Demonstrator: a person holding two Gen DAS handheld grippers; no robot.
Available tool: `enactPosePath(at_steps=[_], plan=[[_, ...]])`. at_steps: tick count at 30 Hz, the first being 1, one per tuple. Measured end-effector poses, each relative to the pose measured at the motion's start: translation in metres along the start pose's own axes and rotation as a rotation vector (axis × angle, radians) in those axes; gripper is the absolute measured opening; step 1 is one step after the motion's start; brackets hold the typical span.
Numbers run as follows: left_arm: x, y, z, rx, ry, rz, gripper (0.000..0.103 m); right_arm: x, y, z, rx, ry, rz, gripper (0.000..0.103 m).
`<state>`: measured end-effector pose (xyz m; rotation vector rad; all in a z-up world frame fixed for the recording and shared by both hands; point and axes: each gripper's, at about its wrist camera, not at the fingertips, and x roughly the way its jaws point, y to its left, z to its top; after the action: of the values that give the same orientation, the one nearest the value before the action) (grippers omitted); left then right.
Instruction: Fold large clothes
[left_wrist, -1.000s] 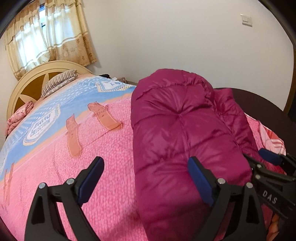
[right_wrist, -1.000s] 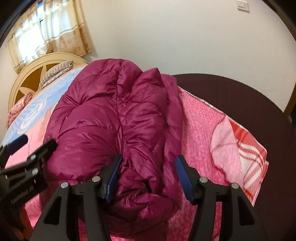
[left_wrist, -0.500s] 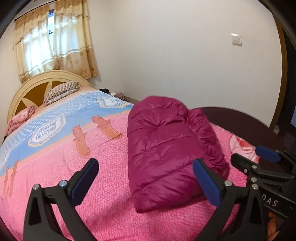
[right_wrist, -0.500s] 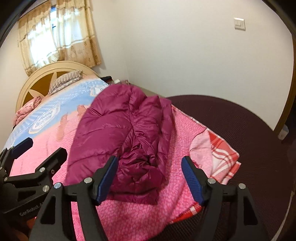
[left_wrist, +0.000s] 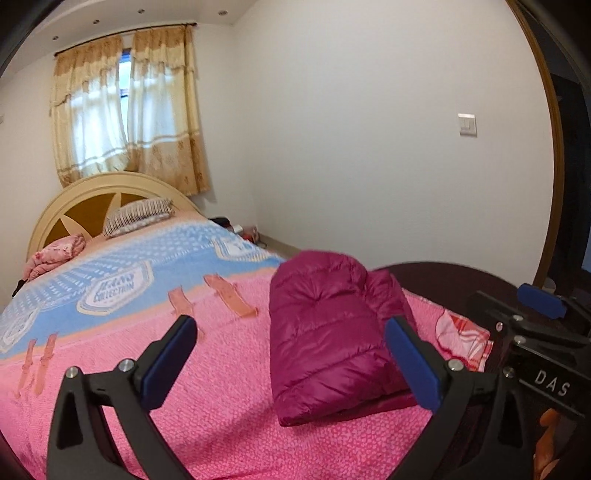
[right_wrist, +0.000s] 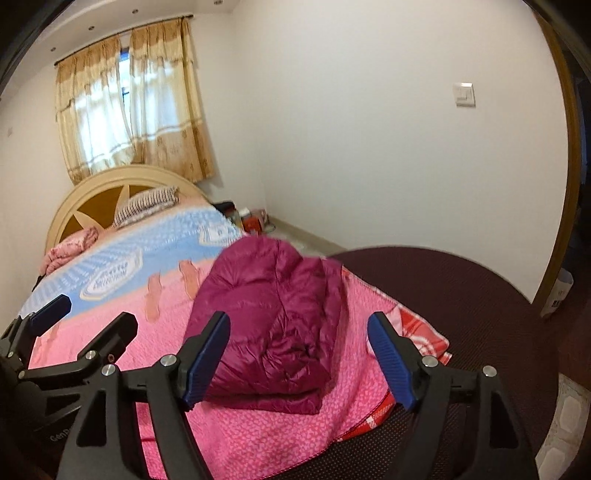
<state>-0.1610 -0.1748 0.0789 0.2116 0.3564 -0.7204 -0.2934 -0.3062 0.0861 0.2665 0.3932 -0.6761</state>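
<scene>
Holding my left tongs (left_wrist: 291, 354) spread as wide as they go, I have nothing between the blue pads (left_wrist: 170, 358); they hang above the pink bedspread (left_wrist: 221, 406), clear of it. My right tongs (right_wrist: 299, 354) sit beside them, also empty and well apart, the jaws having just been opening with nothing caught in them.

The folded jacket (left_wrist: 328, 339) lies on the bed ahead of both tongs, near the foot corner, touching neither. It is a puffy magenta bundle, longer than wide, its long axis running away from me toward the far wall, rounded end farthest, flat folded edge nearest. Right of it the bedspread's red-checked corner (right_wrist: 417, 332) hangs over the dark floor mat (right_wrist: 480, 295).
</scene>
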Motion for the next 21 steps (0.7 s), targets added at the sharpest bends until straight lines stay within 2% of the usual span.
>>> enactPosePath(at_steps=[8, 14, 21], plan=[[-0.019, 0.015, 0.007, -0.057, -0.077, 0.054, 0.103, -0.028, 0.008, 0.011, -0.016, -0.091, 0.014, 0.081], [-0.019, 0.024, 0.008, -0.088, -0.077, 0.044, 0.103, -0.043, 0.013, 0.015, -0.021, -0.135, 0.016, 0.084], [-0.025, 0.020, 0.006, -0.068, -0.094, 0.050, 0.103, -0.047, 0.015, 0.015, -0.021, -0.148, 0.016, 0.085]])
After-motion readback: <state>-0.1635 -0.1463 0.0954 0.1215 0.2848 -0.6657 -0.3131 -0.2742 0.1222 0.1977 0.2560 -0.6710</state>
